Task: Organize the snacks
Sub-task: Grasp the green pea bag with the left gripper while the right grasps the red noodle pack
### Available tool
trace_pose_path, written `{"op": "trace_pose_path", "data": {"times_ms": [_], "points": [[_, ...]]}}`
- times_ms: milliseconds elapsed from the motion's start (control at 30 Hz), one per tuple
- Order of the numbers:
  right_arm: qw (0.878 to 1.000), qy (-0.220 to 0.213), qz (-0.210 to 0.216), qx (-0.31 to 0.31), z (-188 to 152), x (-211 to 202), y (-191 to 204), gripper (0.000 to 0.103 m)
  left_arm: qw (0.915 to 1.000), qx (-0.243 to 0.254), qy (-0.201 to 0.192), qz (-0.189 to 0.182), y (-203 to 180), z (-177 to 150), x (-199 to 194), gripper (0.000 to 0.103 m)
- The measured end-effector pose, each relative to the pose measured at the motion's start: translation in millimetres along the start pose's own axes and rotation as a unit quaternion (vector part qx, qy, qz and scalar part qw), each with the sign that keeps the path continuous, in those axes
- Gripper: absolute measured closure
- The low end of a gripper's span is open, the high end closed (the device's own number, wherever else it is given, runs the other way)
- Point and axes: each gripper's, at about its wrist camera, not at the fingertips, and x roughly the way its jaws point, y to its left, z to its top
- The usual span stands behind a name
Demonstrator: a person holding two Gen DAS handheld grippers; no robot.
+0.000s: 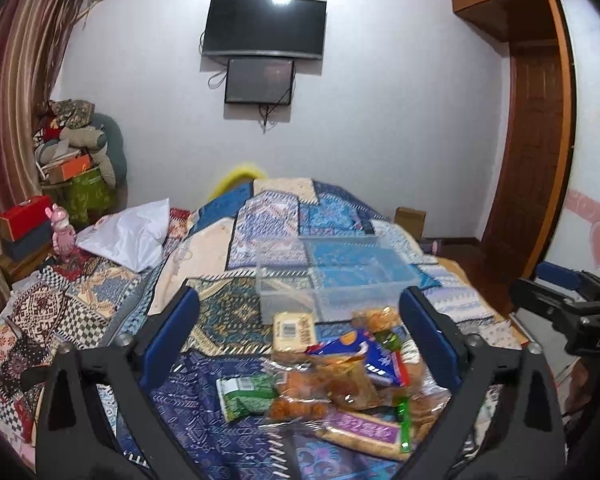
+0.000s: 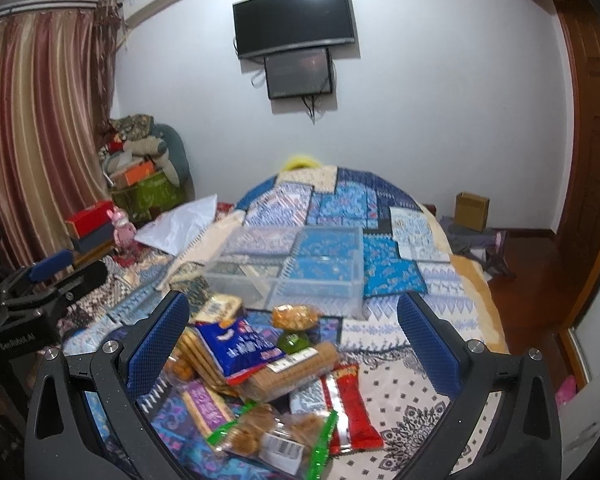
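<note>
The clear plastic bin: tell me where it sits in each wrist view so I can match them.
Left wrist: clear plastic bin right of centre, on the quilt just beyond the snack pile.
Right wrist: bin at centre, again just beyond the snacks.
Shared landmark: wall TV, above the bin.

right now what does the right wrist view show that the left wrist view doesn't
Only the right wrist view shows the red snack packet at the pile's right edge, the round green item, and the left gripper off to its left.

Only the left wrist view shows the green-and-white wrapped snack at the pile's left edge, and the right gripper off to its right.

Both show the clear plastic bin on the patchwork quilt, empty, behind the snack pile with its blue foil bag. Both grippers are open.
</note>
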Motion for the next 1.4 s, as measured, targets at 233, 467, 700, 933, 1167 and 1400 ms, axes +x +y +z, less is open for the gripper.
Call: {"op": "trace_pose_path", "data": {"times_ms": [233,467,700,933,1167,1400], "points": [[0.998,0.059,-0.009,0.002,-15.6,24.7,-18.9,0.007,0.9963,-0.017,0.082,0.016,34.8,-23.2,38.4,0.028],[0.993,0.115,-0.017,0.026,-35.8,43.5,-40.1,0.013,0.9881,-0.02,0.147,0.039,58.7,-52.0,67.2,0.03],[0.985,0.162,-0.015,0.06,-53.2,65.4,-61.7,0.022,0.9758,-0.033,0.208,0.058,72.2,-84.9,94.6,0.03],[0.978,0.2,-0.004,0.061,-63.9,87.7,-60.9,0.024,0.9692,-0.05,0.238,0.037,71.6,-99.6,120.3,0.03],[0.969,0.243,0.029,0.043,-73.3,111.7,-55.0,0.024,0.9661,-0.065,0.249,0.021,73.0,-103.9,133.8,0.029],[0.966,0.252,0.04,0.049,-80.4,117.1,-63.4,0.038,0.968,-0.067,0.239,0.035,79.9,-107.5,134.3,0.029]]}}
